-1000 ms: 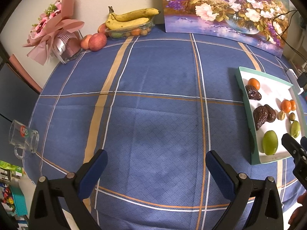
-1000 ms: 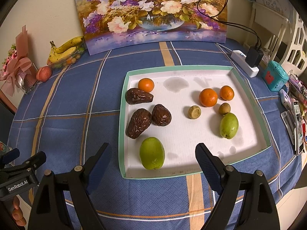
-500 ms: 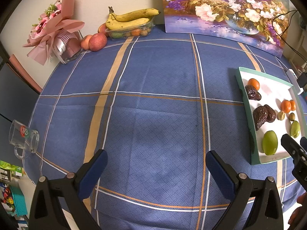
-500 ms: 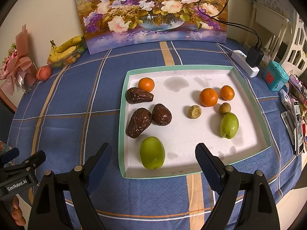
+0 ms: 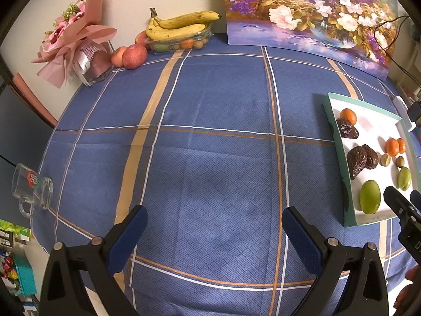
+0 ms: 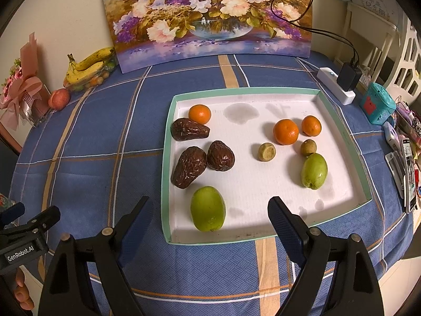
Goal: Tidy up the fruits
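Note:
A white tray with a teal rim (image 6: 342,126) (image 5: 339,142) lies on the blue checked tablecloth. In it are three oranges (image 6: 285,131), three wrinkled brown fruits (image 6: 189,166), two small round brownish fruits (image 6: 266,152) and two green fruits (image 6: 208,208) (image 6: 314,171). My right gripper (image 6: 210,221) hangs open over the tray's near edge, the big green fruit just ahead between its fingers, untouched. My left gripper (image 5: 214,223) is open over bare cloth, well left of the tray, holding nothing.
At the back left are bananas on a clear box of small fruit (image 5: 179,30), apples (image 5: 134,56) and a pink bouquet (image 5: 76,39). A flower painting (image 6: 210,15) leans on the wall. A glass mug (image 5: 30,187) stands at the left edge; a power strip (image 6: 336,87) and clutter sit right.

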Action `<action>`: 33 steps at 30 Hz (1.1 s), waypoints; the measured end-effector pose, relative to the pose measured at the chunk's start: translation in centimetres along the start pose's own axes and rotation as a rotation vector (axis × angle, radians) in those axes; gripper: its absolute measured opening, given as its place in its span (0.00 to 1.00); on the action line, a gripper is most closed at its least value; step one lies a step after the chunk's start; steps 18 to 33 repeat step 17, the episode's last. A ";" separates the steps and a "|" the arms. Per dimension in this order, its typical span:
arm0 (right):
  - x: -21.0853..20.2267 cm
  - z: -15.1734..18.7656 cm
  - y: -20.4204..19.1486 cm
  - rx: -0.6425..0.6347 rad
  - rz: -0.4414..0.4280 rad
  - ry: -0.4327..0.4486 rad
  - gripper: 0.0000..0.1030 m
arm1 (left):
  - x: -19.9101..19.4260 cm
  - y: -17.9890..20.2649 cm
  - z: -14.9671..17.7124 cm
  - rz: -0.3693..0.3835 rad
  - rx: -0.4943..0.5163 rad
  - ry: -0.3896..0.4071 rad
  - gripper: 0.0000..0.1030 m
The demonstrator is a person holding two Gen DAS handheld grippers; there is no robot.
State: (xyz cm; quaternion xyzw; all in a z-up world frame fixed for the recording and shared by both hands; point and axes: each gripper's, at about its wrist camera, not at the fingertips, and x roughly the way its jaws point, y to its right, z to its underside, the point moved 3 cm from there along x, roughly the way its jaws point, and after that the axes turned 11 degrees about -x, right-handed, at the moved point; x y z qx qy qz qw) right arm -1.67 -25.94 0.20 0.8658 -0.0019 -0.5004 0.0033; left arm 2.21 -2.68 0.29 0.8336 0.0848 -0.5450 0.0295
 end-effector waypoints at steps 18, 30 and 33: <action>0.1 0.0 0.1 -0.003 0.000 -0.006 0.86 | 0.0 -0.1 0.0 -0.001 0.000 -0.001 1.00; 0.1 0.0 0.1 -0.003 0.000 -0.006 0.86 | 0.0 -0.1 0.0 -0.001 0.000 -0.001 1.00; 0.1 0.0 0.1 -0.003 0.000 -0.006 0.86 | 0.0 -0.1 0.0 -0.001 0.000 -0.001 1.00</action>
